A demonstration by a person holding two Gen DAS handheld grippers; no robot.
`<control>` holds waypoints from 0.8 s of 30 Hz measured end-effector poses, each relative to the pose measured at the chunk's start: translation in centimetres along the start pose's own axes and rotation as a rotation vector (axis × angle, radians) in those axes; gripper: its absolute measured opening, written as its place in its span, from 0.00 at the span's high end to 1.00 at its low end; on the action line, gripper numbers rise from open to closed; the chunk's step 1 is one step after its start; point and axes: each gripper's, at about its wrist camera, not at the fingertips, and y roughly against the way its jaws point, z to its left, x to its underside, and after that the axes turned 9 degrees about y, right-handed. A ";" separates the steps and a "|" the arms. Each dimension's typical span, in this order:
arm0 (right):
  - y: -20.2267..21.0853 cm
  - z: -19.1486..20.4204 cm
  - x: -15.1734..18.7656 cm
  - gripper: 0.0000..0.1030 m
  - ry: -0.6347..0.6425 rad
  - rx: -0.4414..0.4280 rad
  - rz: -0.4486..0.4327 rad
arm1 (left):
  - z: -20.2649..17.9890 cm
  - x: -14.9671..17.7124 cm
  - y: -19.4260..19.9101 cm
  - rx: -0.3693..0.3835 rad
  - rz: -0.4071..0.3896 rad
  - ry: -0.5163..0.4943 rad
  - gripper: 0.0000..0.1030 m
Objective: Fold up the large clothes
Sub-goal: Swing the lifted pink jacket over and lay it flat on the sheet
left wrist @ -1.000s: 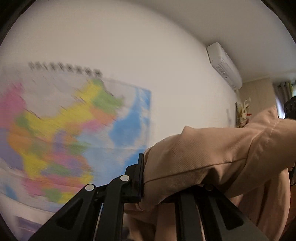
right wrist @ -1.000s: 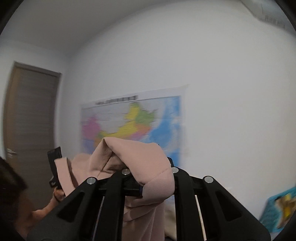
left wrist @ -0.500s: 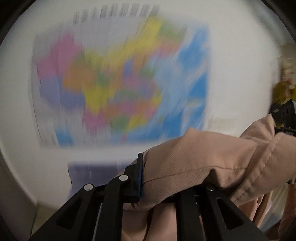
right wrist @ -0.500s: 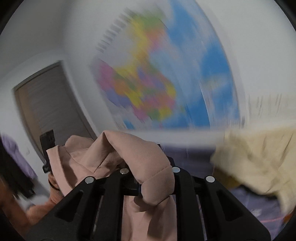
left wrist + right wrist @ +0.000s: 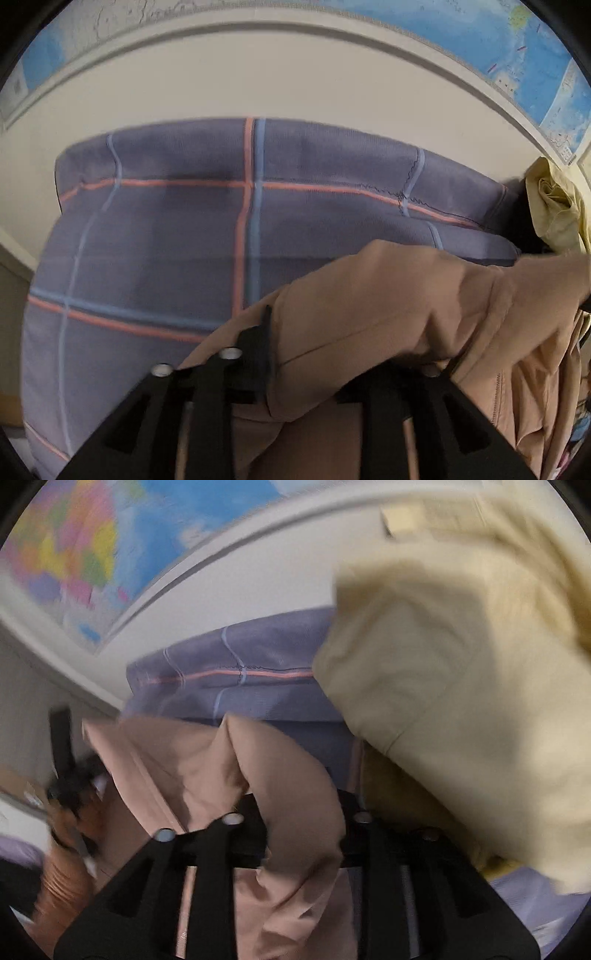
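Two wrist views, both looking fwd along black gripper fingers. A large pinkish-tan garment (image 5: 406, 314), prob. a jacket or coat w/ a zipper line visible on its lower right part, is held up between both grippers, above a bed covered in a purple plaid sheet (image 5: 166, 229).

Left gripper (image 5: 317, 354): clenched on a thick fold of the garment; fabric bulges up and over the fingers and runs off to the gripper's right, toward the other gripper. More cloth hangs down below the fingers.

Right gripper (image 5: 295, 823): also clamped on a bunched edge of the same garment (image 5: 280, 782), which humps over the fingers and trails to the gripper's left. The left gripper shows blurred at far left in this view, w/ the person's hand under it.

Ahead and right of the right gripper: a pale yellow garment (image 5: 461, 686), heaped on the bed, close to the fingers. A colourful wall map (image 5: 74, 554) sits above, ahead of both grippers.

Handling, as a judgement: cloth looks soft, fairly thick, limp, not slippery; weight moderate, it sags btwn holds. Best grip seems at seams, shoulder edges or hem, where layers are doubled and won't slide out. Zipper side may add stiffness to any fold there.
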 end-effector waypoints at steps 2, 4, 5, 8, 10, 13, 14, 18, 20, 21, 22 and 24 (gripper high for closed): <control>1.8 2.6 0.4 0.46 0.143 0.102 -0.025 | 0.5 -0.2 1.1 0.031 -0.020 -0.018 0.64; 3.3 4.5 0.9 0.31 0.269 0.202 -0.082 | 0.9 0.0 3.0 0.076 -0.053 -0.035 0.52; 3.6 5.3 1.3 0.26 0.325 0.239 -0.108 | 1.0 0.1 3.8 0.094 -0.070 -0.042 0.49; 3.9 9.4 2.9 0.20 0.552 0.354 -0.139 | 0.0 1.1 6.0 0.107 -0.137 -0.121 0.44; 2.1 11.3 4.3 0.21 0.708 0.432 -0.086 | -1.5 1.9 7.0 0.134 -0.164 -0.202 0.36; -1.7 12.4 4.6 0.26 0.828 0.478 -0.001 | -4.3 2.8 7.0 0.096 -0.193 -0.310 0.33; -2.3 12.3 4.6 0.29 0.835 0.483 0.012 | -5.1 2.8 6.3 0.088 -0.179 -0.331 0.33; -5.9 11.6 3.1 0.47 0.819 0.487 0.060 | -6.2 1.8 2.1 0.043 -0.079 -0.307 0.44; -6.5 10.3 1.7 0.88 0.731 0.424 0.085 | -6.2 0.8 0.1 0.035 -0.030 -0.277 0.62; -6.5 9.7 0.9 0.89 0.673 0.388 0.088 | -6.0 0.4 -0.5 0.035 -0.015 -0.255 0.74; -6.4 9.4 0.4 0.92 0.637 0.372 0.079 | -5.8 -0.1 -0.9 0.044 -0.003 -0.232 0.81; -5.1 8.9 -0.9 0.95 0.565 0.350 0.034 | -5.4 -1.0 -1.1 0.071 0.006 -0.191 0.87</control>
